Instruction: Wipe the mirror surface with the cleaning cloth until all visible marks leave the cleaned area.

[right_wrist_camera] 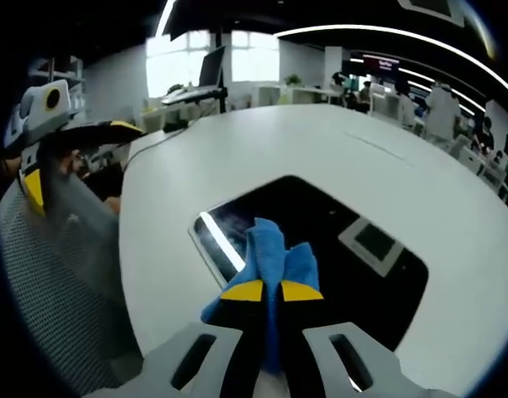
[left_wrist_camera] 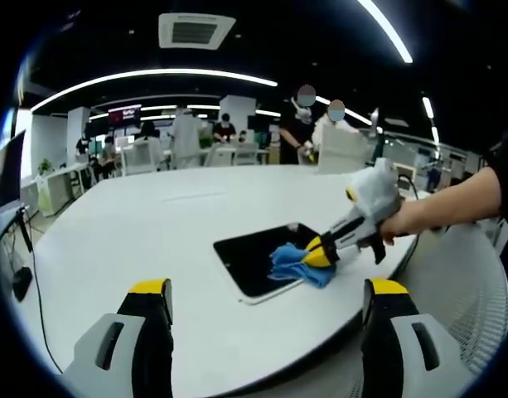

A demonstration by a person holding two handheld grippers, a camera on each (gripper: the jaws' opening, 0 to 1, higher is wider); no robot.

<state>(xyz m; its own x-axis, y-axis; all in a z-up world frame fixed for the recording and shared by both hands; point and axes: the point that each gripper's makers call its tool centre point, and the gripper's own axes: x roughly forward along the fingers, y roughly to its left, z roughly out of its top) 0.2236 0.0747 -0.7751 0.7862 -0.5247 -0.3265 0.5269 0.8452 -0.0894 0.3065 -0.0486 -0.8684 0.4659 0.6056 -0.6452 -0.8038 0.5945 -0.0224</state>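
The mirror is a dark rectangular slab lying flat near the front edge of a white round table. A blue cleaning cloth lies bunched on its near right corner. My right gripper, held by a hand coming in from the right, is shut on the cloth. My left gripper hovers off the table edge, open wide and holding nothing. In the right gripper view the mirror reflects ceiling lights, and the right gripper pinches the cloth against the glass. The left gripper shows at the upper left.
A grey mesh chair stands by the table edge, also visible as the chair at lower right. Several people and desks stand far behind the table. A cable runs along the table's far side.
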